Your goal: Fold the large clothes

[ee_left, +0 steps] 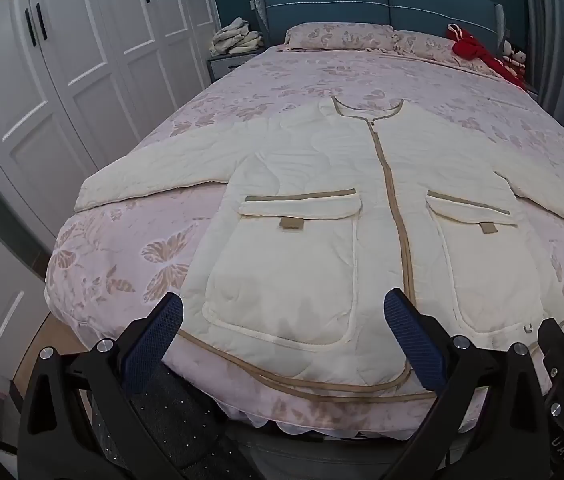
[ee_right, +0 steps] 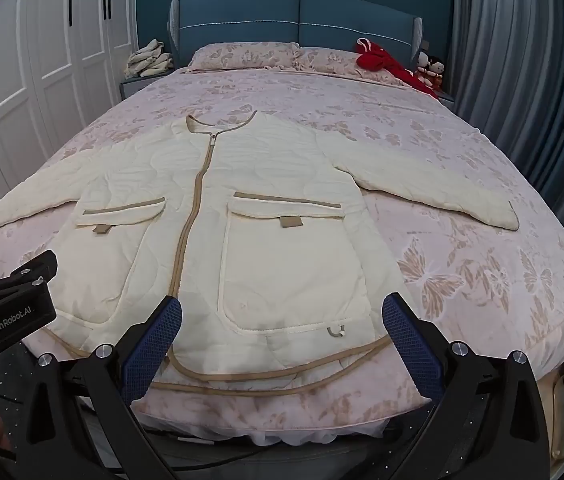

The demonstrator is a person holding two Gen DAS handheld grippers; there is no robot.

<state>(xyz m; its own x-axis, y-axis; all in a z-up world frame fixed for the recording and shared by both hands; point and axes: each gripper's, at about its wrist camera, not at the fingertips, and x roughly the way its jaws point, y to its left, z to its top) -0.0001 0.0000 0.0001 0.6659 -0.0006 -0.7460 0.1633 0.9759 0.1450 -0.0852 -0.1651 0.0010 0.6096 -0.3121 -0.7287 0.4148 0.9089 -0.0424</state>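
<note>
A cream quilted jacket point(ee_left: 321, 208) with tan trim lies flat and zipped on the bed, front up, collar toward the headboard, both sleeves spread out sideways. In the right wrist view the same jacket point(ee_right: 210, 224) fills the middle. My left gripper point(ee_left: 283, 312) hangs open above the hem at the left pocket, with nothing between its blue pads. Above the hem at the right pocket, my right gripper point(ee_right: 282, 312) is open too and holds nothing. The left gripper's black body point(ee_right: 6, 304) shows at the left edge of the right wrist view.
The bed has a pink butterfly-print cover point(ee_left: 134, 256) and a teal headboard point(ee_left: 377, 4). White wardrobe doors point(ee_left: 62, 64) stand on the left, grey curtains point(ee_right: 521, 80) on the right. A red garment point(ee_right: 385, 62) and pillows lie at the head; folded cloths point(ee_right: 150, 62) sit on a nightstand.
</note>
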